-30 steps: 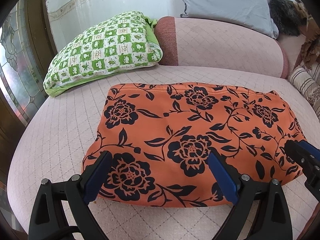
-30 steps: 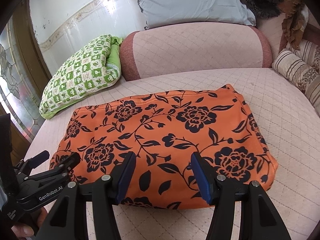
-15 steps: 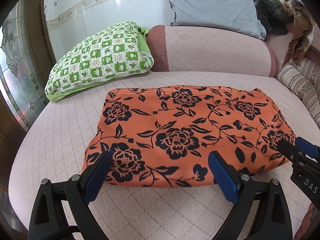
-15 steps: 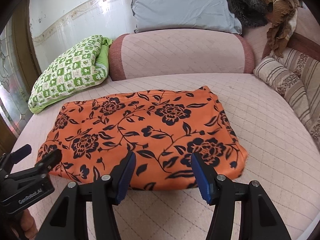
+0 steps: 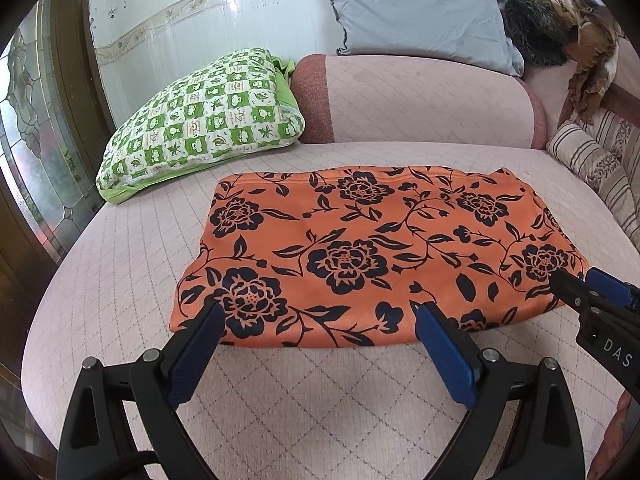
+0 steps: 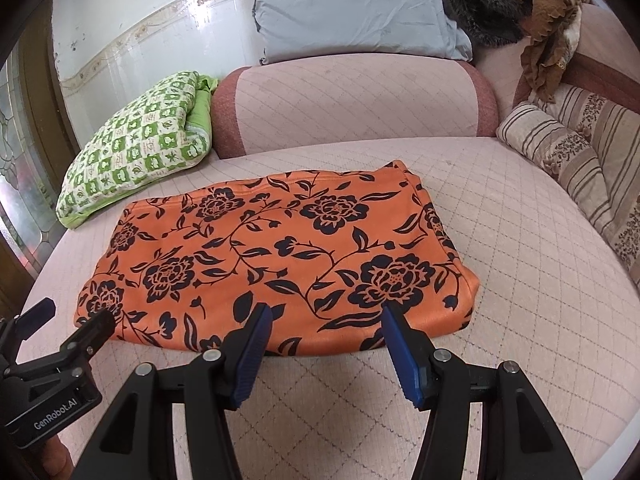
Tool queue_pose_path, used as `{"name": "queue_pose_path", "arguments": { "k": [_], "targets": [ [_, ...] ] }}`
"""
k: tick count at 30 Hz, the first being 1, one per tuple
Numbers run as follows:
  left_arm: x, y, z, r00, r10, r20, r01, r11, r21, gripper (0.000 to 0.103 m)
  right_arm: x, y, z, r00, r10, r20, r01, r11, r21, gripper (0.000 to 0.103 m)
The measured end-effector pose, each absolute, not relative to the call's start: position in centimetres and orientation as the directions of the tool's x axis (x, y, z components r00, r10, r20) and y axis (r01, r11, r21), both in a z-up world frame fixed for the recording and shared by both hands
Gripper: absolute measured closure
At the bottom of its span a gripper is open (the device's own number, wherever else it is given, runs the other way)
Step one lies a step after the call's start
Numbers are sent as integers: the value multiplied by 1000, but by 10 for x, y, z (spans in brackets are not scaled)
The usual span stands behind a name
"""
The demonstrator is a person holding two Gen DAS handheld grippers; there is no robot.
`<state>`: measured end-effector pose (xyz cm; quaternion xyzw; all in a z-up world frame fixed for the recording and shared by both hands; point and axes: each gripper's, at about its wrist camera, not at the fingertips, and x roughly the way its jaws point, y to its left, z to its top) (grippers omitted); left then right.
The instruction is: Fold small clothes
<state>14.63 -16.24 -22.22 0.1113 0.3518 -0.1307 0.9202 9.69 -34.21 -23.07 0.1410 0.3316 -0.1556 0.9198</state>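
Apparently between folds, the left gripper [image 5: 316, 320] and right gripper [image 6: 324, 320] hover, fingers spread and empty, beside the orange black-flowered folded cloth [image 5: 376, 256]; next, pinching its near edge.

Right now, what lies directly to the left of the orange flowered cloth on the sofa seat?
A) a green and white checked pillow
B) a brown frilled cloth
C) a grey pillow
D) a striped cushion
A: the green and white checked pillow lies at the left end of the seat, beside the orange flowered cloth.
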Motion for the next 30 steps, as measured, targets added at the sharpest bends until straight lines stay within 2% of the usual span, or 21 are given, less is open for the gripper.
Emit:
{"name": "queue_pose_path", "arguments": {
  "k": [30],
  "targets": [
    [145,-141,-217,729,-143,-669,278,955,98,7,102,-321,-231,749,-139,-648,320,932,170,42]
  ]
}}
